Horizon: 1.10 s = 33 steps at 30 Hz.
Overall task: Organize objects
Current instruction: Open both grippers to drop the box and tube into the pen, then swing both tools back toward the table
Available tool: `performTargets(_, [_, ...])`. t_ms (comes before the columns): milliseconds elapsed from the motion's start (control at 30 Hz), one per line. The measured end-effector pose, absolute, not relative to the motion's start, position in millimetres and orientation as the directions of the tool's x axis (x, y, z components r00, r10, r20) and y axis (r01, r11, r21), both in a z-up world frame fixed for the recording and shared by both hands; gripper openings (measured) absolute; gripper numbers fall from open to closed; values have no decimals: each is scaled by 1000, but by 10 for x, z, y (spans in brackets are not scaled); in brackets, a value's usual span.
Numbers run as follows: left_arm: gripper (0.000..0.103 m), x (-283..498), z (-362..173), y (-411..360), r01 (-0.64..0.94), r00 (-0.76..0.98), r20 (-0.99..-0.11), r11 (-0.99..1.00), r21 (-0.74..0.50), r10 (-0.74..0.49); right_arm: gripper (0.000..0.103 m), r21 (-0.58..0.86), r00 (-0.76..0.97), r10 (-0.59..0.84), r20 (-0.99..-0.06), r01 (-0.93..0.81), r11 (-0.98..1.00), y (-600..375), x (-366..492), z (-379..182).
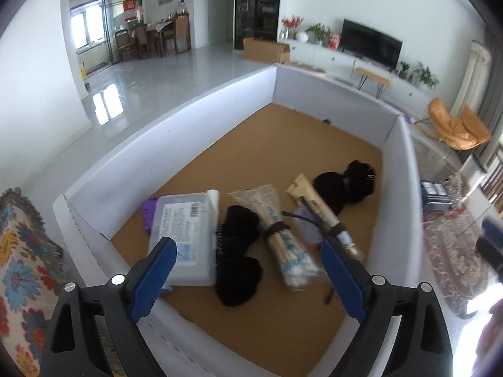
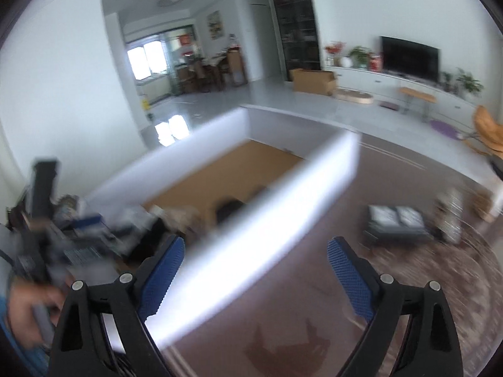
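A white-walled box (image 1: 176, 144) with a brown floor holds the objects. Inside lie a clear plastic case (image 1: 185, 235) with a barcode label, a purple item (image 1: 147, 216) behind it, a black fabric bundle (image 1: 237, 257), a bagged bundle of chopsticks (image 1: 283, 235), a beige packet (image 1: 311, 201) and another black bundle (image 1: 345, 182). My left gripper (image 1: 251, 270) hangs open above the near part of the box, nothing between its blue pads. My right gripper (image 2: 254, 270) is open over the box's right wall (image 2: 251, 235), straddling the rim without touching, in a blurred view.
A patterned cloth (image 1: 22, 267) lies left of the box. A patterned rug (image 2: 393, 298) spreads to the right, with a dark small box (image 2: 396, 223) and a glittery container (image 2: 449, 216) on it. A hand (image 2: 28, 311) holds the other gripper at the right wrist view's left edge.
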<state>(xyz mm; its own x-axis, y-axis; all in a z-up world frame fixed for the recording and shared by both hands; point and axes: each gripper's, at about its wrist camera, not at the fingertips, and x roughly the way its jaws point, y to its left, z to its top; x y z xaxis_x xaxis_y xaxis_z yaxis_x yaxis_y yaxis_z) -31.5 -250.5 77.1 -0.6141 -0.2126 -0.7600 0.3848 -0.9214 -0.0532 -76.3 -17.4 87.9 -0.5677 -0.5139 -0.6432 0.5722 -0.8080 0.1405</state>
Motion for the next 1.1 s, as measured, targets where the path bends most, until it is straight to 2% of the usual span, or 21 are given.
performTargets(100, [93, -212, 853, -2351, 351, -662, -728, -932, -95, -175, 93, 91, -610, -414, -675, 488, -868, 425, -655, 648])
performTargets(267, [94, -111, 1023, -1761, 207, -744, -665, -969, -136, -66, 93, -1, -638, -192, -745, 290, -957, 1549, -466, 180])
performTargets(400, [94, -62, 1136, -1207, 69, -776, -630, -986, -152, 42, 93, 12, -631, -100, -769, 143, -990, 2252, -353, -44])
performTargets(533, [94, -40, 1131, -706, -54, -771, -622, -987, -152, 137, 93, 3, -628, -44, -777, 66, -998, 2638, -313, -170])
performTargets(767, [94, -26, 795, -16, -188, -707, -680, -979, -84, 195, 93, 5, -604, -44, -796, 67, -998, 2693, -334, -257])
performTargets(900, [94, -83, 491, 202, -219, -652, -732, -973, -71, 200, 100, -23, -590, -38, -807, 95, -995, 2632, -319, -279])
performTargets(1100, [93, -224, 55, 344, -228, -570, -804, -973, -42, 168, 103, -16, -583, -43, -811, 96, -995, 2663, -271, -304])
